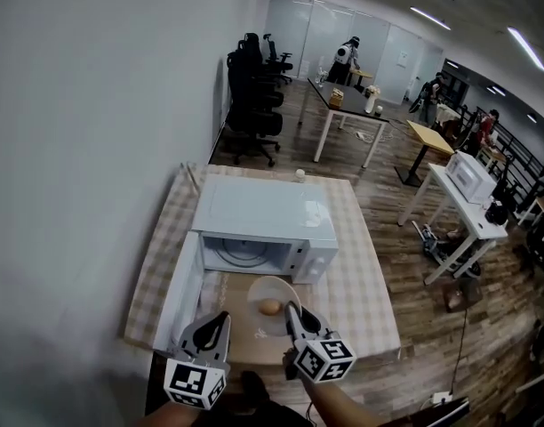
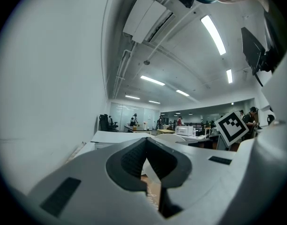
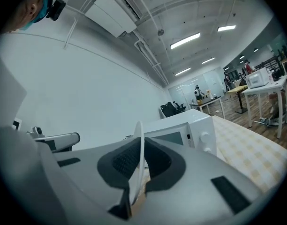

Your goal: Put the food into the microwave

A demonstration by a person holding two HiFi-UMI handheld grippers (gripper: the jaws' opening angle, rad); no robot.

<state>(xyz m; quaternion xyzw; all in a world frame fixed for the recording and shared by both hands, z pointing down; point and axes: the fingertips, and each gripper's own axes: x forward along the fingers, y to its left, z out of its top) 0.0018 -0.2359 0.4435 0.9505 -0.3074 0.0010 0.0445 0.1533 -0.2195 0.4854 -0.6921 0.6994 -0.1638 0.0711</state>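
While the microwave [image 1: 263, 213] stands with its door [image 1: 179, 294] open, the right gripper [image 1: 292, 310] pinches the rim of the plate [image 1: 274, 288] bearing the food [image 1: 269, 307], just before the cavity (not yet inside). Left gripper [image 1: 222, 318] pressed together, empty. Remaining: slide plate in.

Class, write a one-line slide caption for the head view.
Right hand-held gripper grips the rim of a plate carrying a small brown food item in front of the open microwave.
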